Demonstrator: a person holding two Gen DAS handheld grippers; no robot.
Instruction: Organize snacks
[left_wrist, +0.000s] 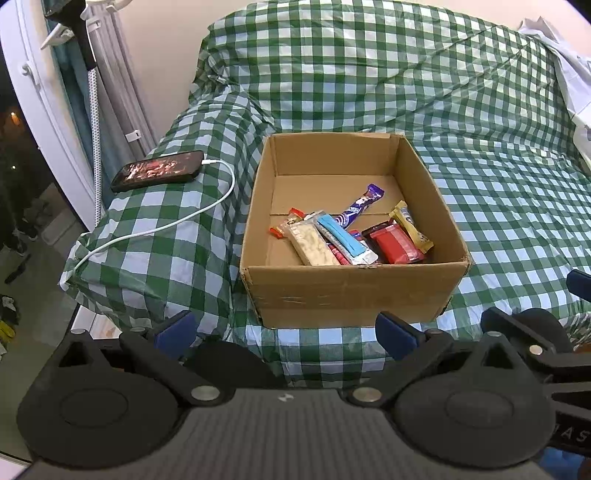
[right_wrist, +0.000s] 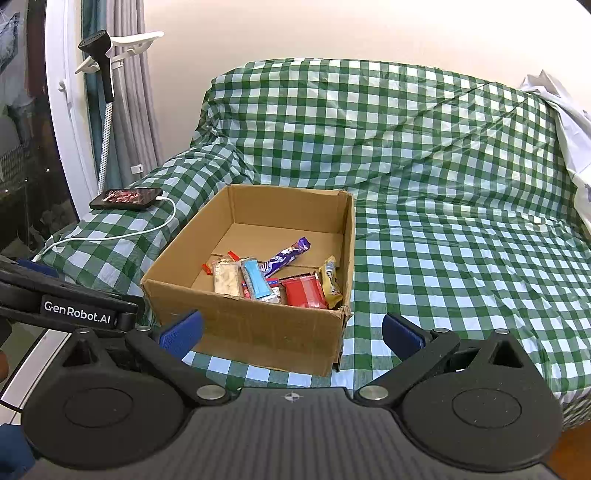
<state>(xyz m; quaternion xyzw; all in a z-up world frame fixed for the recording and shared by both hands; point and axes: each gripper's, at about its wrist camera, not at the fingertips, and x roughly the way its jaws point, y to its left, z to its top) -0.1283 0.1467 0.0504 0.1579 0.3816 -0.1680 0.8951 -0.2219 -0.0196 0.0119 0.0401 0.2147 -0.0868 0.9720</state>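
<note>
From the left wrist camera, the left gripper hangs low at the front edge of the sofa, its blue-padded fingers spread wide with nothing between them. Just ahead sits the open brown cardboard box, resting on the green-and-white checked cloth that drapes the sofa seat, pushed up against the covered armrest on the left. The wrapped snack bars lie inside, heaped toward the box's near right corner, which leaves the far half of its floor bare. A purple wrapper slants toward the back, a pale bar with a light-blue-striped packet lies across the middle, and a red packet with a yellow-ended bar sits against the right wall. On the armrest top lies a black phone with a white charging cable trailing off the armrest's front edge; it looks parked there simply to charge, outside the job. At the right edge, part of the other gripper shows.

From the right wrist camera, the right gripper is likewise spread and empty, held level just short of the box's near wall, beside the left tool whose black body enters at the left edge. The box stands slightly left of centre, its torn near right corner facing the camera. With every bar apparently inside already and both claws free, the sorting looks nearly finished, or about to begin with tidying the pile.
</note>
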